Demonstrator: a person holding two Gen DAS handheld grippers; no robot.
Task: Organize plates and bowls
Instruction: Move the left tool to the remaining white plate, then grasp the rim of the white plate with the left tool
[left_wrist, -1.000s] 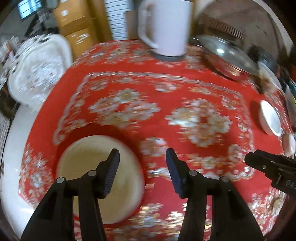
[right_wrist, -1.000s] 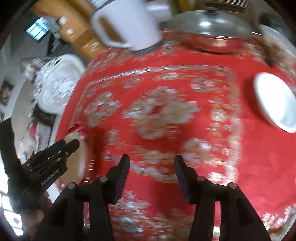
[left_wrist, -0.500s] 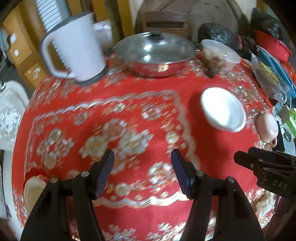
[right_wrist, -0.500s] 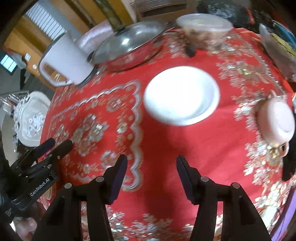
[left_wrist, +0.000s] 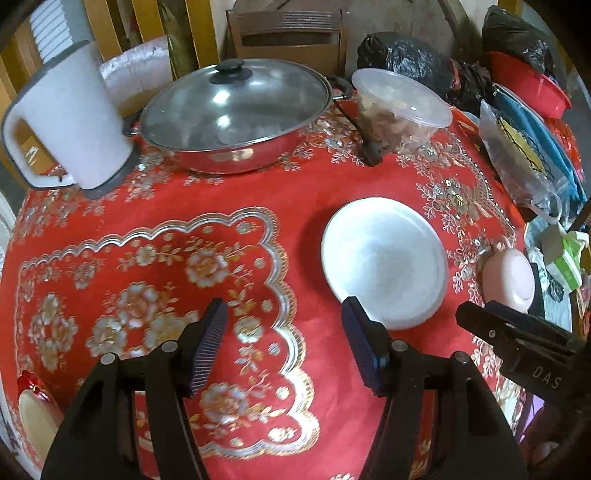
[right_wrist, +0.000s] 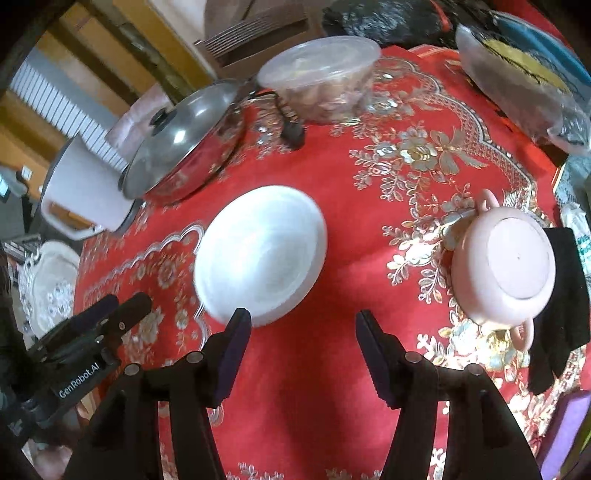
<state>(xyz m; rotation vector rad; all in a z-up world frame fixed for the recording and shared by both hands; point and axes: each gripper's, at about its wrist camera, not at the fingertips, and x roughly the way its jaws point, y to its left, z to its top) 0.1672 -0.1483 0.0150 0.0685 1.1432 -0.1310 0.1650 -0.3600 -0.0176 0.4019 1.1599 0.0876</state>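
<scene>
The desk (left_wrist: 303, 192) is covered with a red cloth that has gold and silver flower patterns. The left claw (left_wrist: 282, 347) hangs above the cloth with its two fingers wide apart and nothing between them; its right finger tip is just at the near edge of the white bowl (left_wrist: 384, 258), as the left wrist view shows it, but I cannot tell if it touches. The right claw (right_wrist: 303, 354) is open in the same way and holds nothing, and the same white bowl (right_wrist: 260, 254) lies just beyond its left finger. This bowl stands upright on the cloth near the middle of the desk. To the right of it there is a pink bowl (right_wrist: 504, 266) with small handles, turned upside down, near the desk edge and beside a black cloth (right_wrist: 557, 314). At the near left edge of the desk, in the left wrist view, a part of a cream plate (left_wrist: 35, 421) shows, well apart from the white bowl. At the far side stand a white kettle (left_wrist: 70, 122), a steel pan (left_wrist: 236, 122) with a glass lid, and a clear plastic container (left_wrist: 400, 107) with food inside, all in a row. Behind them are black plastic bags (left_wrist: 413, 59) and a wooden chair (left_wrist: 288, 40). At the right side lie a transparent bag (left_wrist: 517, 151) and a red basin (left_wrist: 535, 88). Each claw also shows in the other camera's view, at its edge.
</scene>
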